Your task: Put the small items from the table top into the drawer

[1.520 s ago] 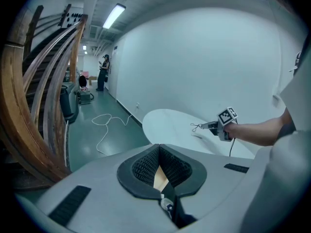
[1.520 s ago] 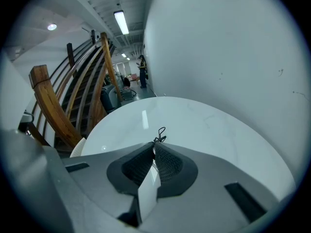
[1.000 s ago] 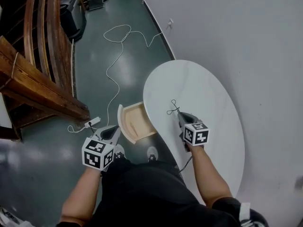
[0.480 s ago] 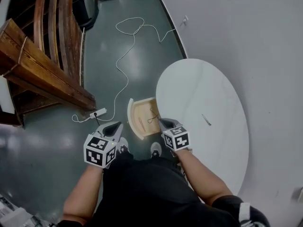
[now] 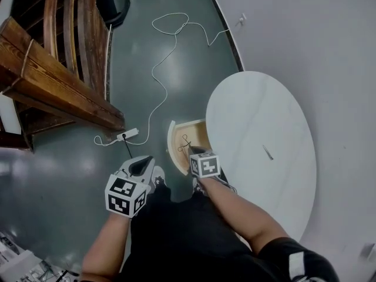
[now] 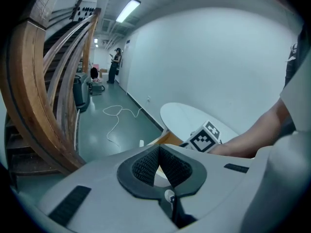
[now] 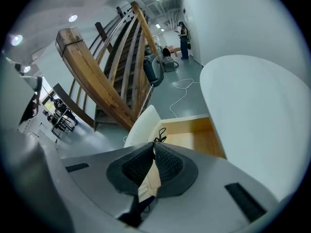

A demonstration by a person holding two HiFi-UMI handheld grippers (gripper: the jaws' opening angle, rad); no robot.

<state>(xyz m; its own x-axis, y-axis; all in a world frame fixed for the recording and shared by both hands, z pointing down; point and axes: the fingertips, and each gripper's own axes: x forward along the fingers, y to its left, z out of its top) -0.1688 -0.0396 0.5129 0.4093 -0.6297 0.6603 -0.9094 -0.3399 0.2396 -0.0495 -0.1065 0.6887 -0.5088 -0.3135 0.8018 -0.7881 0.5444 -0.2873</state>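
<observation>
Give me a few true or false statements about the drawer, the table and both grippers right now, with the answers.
1. The drawer under the table edge stands open. True.
2. The right hand-held gripper is shut on a thin black wiry item over the drawer. True.
3. The left hand-held gripper holds a cup. False: its jaws are together with nothing between them.
4. The table has nothing on it. False: one small thin item lies on the white top.
</observation>
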